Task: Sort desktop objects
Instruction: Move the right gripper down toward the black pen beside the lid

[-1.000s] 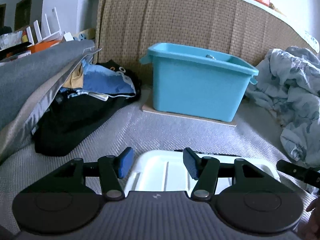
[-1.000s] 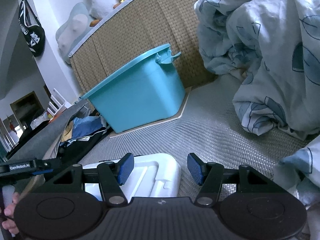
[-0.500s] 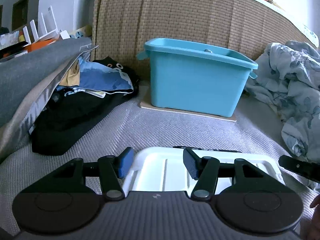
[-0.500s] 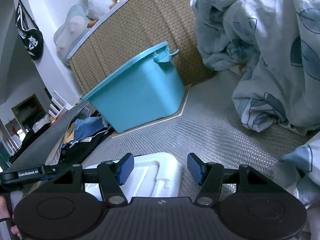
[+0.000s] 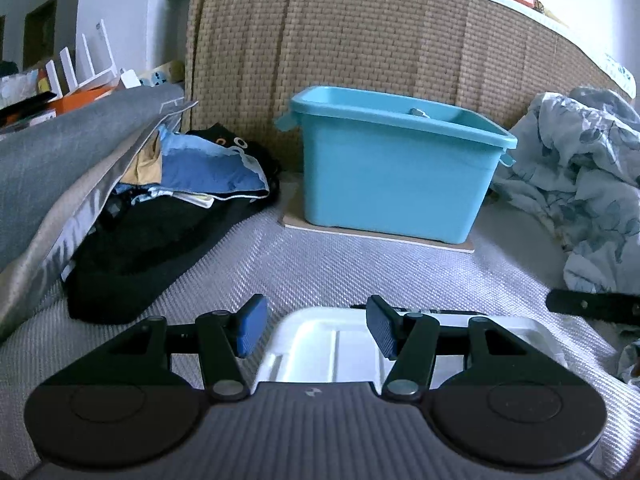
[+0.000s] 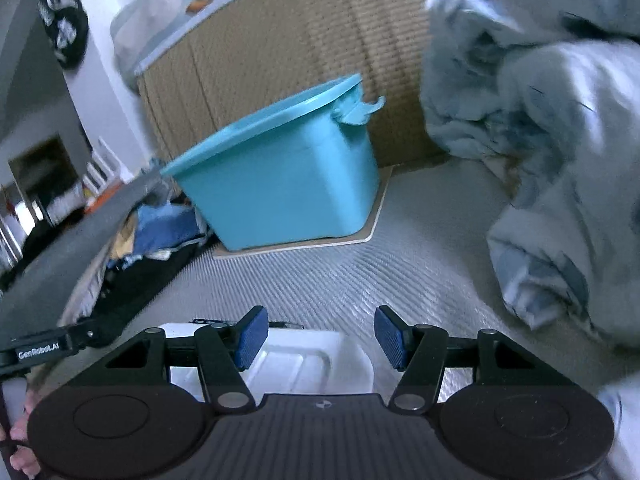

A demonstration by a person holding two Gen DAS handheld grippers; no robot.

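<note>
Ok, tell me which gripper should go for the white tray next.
Probably left. The left gripper has the white tray centred between its open jaws. The right gripper sits over the tray's end, and its view is blurred.

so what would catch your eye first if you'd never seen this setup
The bright teal bin stands out at once, sitting on a thin board against the woven headboard at the far end of the grey mat. Next come the crumpled pale blue blanket heaped to its right and the pile of dark clothes to its left. Up close, a white lid lies flat just below the open jaws of the left gripper.
</note>
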